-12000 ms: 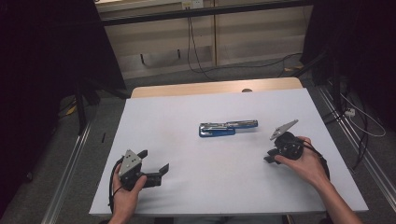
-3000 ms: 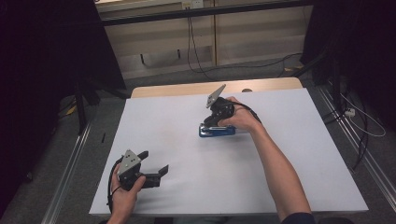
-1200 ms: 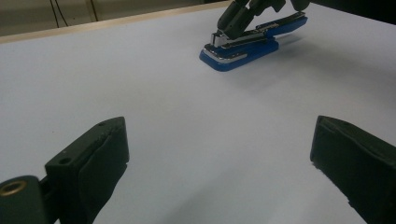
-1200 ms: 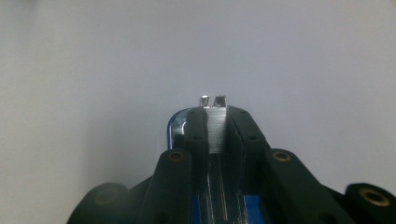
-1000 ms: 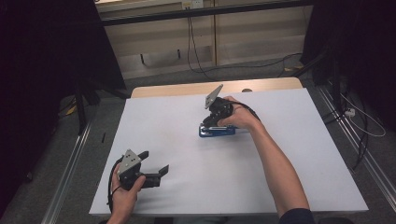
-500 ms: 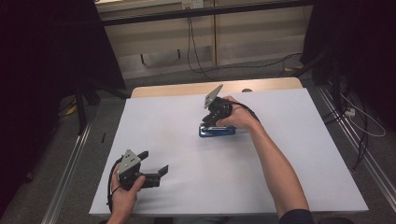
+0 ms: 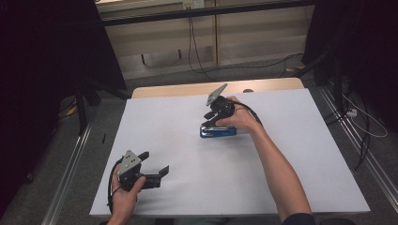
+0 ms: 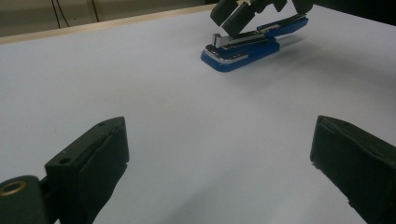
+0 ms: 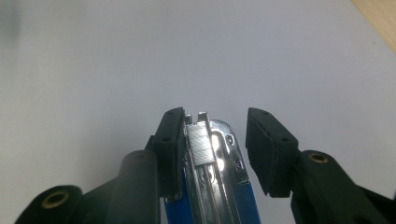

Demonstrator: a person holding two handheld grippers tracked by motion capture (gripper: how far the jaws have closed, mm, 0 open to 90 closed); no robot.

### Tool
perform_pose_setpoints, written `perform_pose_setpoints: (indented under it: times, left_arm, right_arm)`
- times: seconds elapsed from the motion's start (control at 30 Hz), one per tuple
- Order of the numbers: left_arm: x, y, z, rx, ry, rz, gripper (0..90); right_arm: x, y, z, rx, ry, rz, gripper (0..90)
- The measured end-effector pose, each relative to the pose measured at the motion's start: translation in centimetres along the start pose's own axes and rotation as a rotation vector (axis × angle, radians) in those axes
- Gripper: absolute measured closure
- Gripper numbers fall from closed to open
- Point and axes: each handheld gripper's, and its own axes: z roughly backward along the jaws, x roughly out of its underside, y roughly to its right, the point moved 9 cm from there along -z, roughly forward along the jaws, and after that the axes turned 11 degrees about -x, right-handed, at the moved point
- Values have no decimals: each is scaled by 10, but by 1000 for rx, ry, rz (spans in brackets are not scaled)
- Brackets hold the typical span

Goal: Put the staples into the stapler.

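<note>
Stapler point(image 7: 218, 131), blue with a chrome magazine, lies on the white table point(image 7: 300, 154) directly under the right gripper point(image 7: 212, 121), which the right hand point(image 7: 238, 119) tips down onto its front end. In the right gripper view the stapler's nose point(image 9: 208, 144) sits between the two jaws: one jaw touches its side, the other stands off with a clear gap, so the grip is not closed. The left gripper point(image 7: 154, 169) rests low on the table in the left hand point(image 7: 126, 187), jaws spread wide and holding nothing. From it the stapler point(image 8: 247, 43) lies well ahead, far from its jaws.
</note>
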Motion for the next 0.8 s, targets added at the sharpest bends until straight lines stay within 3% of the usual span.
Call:
perform_pose_setpoints:
  times: [0.1,0.13,0.27,0.33,0.5,0.67,0.8]
  left_arm:
    - [-1,0,1,-1,5,-2,46]
    - [0,-1,0,-1,4,-1,46]
    - [0,-1,0,-2,0,4,47]
    - [1,-1,0,-3,-5,2,47]
    - [0,-1,0,-4,-2,11,46]
    - [1,-2,-1,-6,-7,12,46]
    - [1,-2,-1,-5,-7,7,46]
  right_arm:
    - [2,2,1,22,12,-24,480]
    - [3,2,3,36,25,-37,422]
    - [2,2,8,66,67,-62,406]
    - [7,3,11,86,80,-88,309]
    - [13,4,13,99,91,-124,260]
    - [18,4,20,142,141,-187,162]
    - [21,4,23,176,149,-203,104]
